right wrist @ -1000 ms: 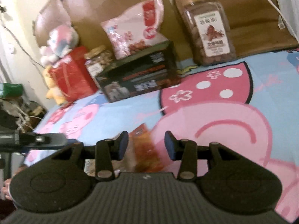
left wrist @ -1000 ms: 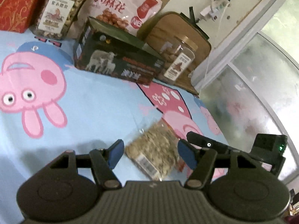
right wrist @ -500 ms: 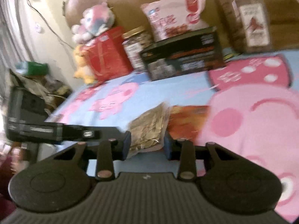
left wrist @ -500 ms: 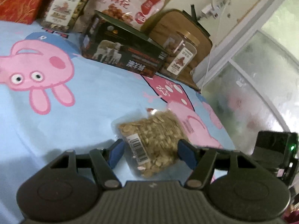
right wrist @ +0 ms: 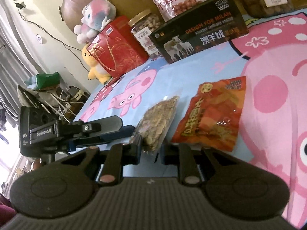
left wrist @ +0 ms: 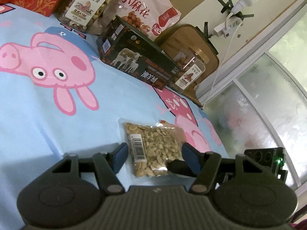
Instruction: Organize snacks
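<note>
A clear packet of seeds (left wrist: 153, 147) lies flat on the Peppa Pig sheet (left wrist: 57, 103). My left gripper (left wrist: 153, 156) is open, its blue fingers either side of the packet's near half. In the right wrist view the same seed packet (right wrist: 159, 122) lies just ahead of my right gripper (right wrist: 150, 151), which is open, its jaws level with the packet's near end. A red-orange snack packet (right wrist: 213, 113) lies to the right of the seeds. The left gripper's body (right wrist: 63, 132) shows at left.
Along the back stand a black sheep-print box (left wrist: 138, 63), a pink snack bag (left wrist: 145, 11), two nut jars (left wrist: 86, 5) (left wrist: 190, 72) and a red gift bag (right wrist: 115, 48). Plush toys (right wrist: 94, 23) sit behind. The bed edge drops off at the right (left wrist: 220, 134).
Both grippers have closed in on the seed packet. The left has advanced so its fingers straddle it. The right has swung left, from over the red packet to the seed packet.
</note>
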### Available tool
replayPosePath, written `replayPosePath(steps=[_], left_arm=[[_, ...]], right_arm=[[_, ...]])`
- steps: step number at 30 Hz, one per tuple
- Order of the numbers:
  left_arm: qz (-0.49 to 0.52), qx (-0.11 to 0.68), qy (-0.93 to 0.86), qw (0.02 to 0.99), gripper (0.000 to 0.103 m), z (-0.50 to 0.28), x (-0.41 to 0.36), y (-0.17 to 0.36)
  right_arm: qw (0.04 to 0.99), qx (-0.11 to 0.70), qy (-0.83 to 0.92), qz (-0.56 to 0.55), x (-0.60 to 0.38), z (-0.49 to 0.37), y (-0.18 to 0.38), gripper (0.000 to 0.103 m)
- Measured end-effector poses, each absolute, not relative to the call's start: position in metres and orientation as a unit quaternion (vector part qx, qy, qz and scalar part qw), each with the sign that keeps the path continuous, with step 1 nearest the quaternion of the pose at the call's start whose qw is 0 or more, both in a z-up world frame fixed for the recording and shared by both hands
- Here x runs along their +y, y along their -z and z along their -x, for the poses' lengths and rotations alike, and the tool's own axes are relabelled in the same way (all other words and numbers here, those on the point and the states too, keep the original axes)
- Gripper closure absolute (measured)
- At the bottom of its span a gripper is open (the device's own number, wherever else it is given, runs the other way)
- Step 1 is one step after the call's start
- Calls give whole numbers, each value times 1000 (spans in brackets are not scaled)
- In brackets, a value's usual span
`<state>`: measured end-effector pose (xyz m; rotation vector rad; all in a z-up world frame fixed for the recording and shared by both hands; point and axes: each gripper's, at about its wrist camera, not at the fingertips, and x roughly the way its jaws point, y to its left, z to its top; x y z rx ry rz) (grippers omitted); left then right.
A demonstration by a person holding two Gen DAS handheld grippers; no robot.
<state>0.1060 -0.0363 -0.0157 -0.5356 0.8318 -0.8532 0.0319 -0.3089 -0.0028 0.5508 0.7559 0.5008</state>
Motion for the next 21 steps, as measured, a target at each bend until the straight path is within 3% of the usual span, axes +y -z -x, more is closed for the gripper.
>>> replayPosePath(steps=[2, 4, 11, 14, 16, 21], left_arm=[[249, 385, 402, 793, 37, -106, -36, 16], [243, 382, 403, 795, 37, -104, -38, 16], [241, 377, 406, 797, 37, -103, -38, 17], [240, 376, 406, 798, 37, -102, -38, 16], [242, 375, 407, 797, 37, -102, -37, 17], [246, 373, 408, 797, 37, -101, -37, 17]], right_arm=[[862, 358, -231, -274, -313, -32, 5, 77], [850, 354, -235, -310, -321, -34, 10, 65], [848, 346, -227, -331, -317, -36, 10, 65], [855, 346, -227, -312, -313, -36, 8, 67], [856, 351, -227, -303, -311, -37, 9, 80], [875, 334, -233, -263, -302, -32, 4, 82]])
